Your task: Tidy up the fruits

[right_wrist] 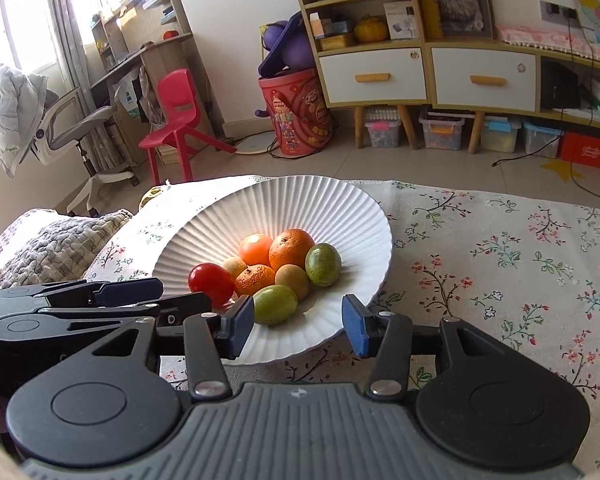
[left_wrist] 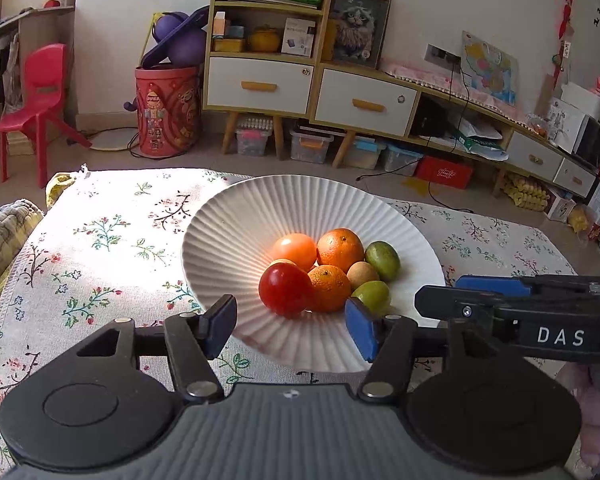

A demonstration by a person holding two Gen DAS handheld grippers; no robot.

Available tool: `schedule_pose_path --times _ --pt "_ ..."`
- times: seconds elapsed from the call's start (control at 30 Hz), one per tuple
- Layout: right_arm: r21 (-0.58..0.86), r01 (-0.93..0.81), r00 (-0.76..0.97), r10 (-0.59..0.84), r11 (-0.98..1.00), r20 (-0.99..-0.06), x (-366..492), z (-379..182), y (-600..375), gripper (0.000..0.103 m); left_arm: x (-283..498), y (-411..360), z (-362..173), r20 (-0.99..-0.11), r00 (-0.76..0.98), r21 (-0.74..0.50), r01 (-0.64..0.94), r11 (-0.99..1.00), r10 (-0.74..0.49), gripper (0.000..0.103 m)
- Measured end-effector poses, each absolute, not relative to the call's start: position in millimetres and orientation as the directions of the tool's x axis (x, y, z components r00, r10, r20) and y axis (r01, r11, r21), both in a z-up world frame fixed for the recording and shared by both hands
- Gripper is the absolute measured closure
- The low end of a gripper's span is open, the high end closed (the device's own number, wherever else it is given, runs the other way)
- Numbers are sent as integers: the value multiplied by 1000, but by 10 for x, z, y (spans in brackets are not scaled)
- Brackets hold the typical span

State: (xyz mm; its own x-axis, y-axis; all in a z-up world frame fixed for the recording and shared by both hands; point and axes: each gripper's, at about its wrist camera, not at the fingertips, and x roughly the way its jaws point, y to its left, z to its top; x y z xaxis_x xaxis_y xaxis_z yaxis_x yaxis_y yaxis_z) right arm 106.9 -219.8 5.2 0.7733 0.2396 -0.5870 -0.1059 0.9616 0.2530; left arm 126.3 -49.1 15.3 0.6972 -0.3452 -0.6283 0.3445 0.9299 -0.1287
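I am hovering my left hand-held gripper (left_wrist: pixel 290 326), spread and empty, at the near rim of the ribbed white plate (left_wrist: pixel 220 224), facing its red tomato (left_wrist: pixel 285 288). The fruits are all sitting heaped in the plate, so I judge sorting is only starting. My right hand-held gripper (right_wrist: pixel 298 326), also spread, is facing the near green fruit (right_wrist: pixel 275 304). Right of the plate, the bench's floral cloth (right_wrist: pixel 500 248) is offering open room.

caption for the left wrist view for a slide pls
Open left claw poised before a ribbed white plate of fruit on a floral tablecloth.
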Motion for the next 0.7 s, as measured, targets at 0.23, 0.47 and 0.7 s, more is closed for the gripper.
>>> schedule_pose_path --times 0.23,0.47,0.7 --pt "264 -55 785 206 963 -585 895 122 -2240 47 1074 -363 269 -617 722 -108 315 943 -312 37" --pt "254 -50 801 190 966 -567 736 184 -2183 41 879 -221 330 -622 731 -96 286 953 -282 29" --pt "225 -44 802 169 973 -573 574 167 -2139 33 689 -74 310 -634 730 -102 250 963 -257 22"
